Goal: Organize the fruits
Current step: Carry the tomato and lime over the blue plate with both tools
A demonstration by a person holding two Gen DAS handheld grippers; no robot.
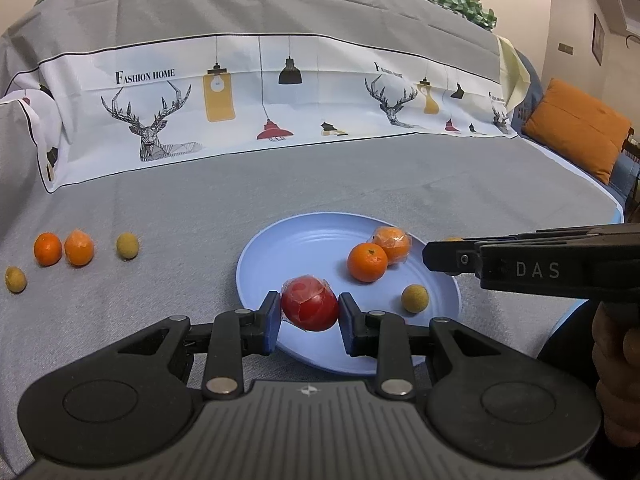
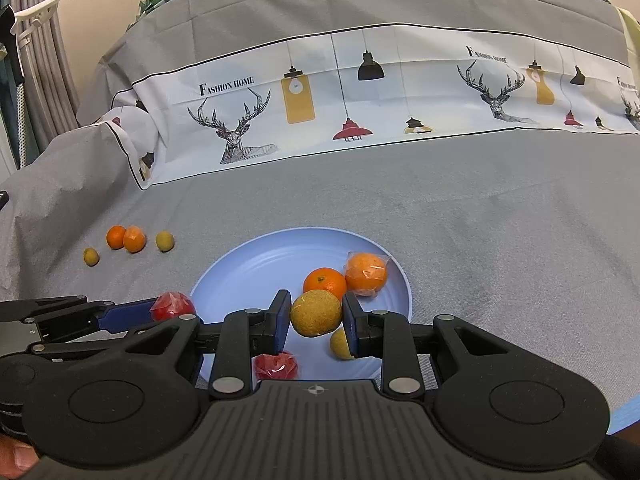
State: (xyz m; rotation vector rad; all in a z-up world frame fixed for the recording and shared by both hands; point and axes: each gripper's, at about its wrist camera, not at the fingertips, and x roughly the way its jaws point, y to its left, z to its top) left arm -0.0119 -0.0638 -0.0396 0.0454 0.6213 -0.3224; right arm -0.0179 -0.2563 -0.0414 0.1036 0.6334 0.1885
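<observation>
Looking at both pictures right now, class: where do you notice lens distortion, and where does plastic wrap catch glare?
Left wrist view: the printed cloth bows into an arc; the wrapped red fruit in the left gripper shows pale sheen. Right wrist view: the same bowing; the wrapped orange glints on the blue plate.

We see the plate (image 2: 224, 276) in the middle of the tabletop (image 2: 500, 240), two oranges (image 2: 325, 282) side by side toward its right rim. Well off to its left sit four loose fruits (image 1: 79, 247) in a row, the patterned cloth (image 1: 248, 92) behind everything.
</observation>
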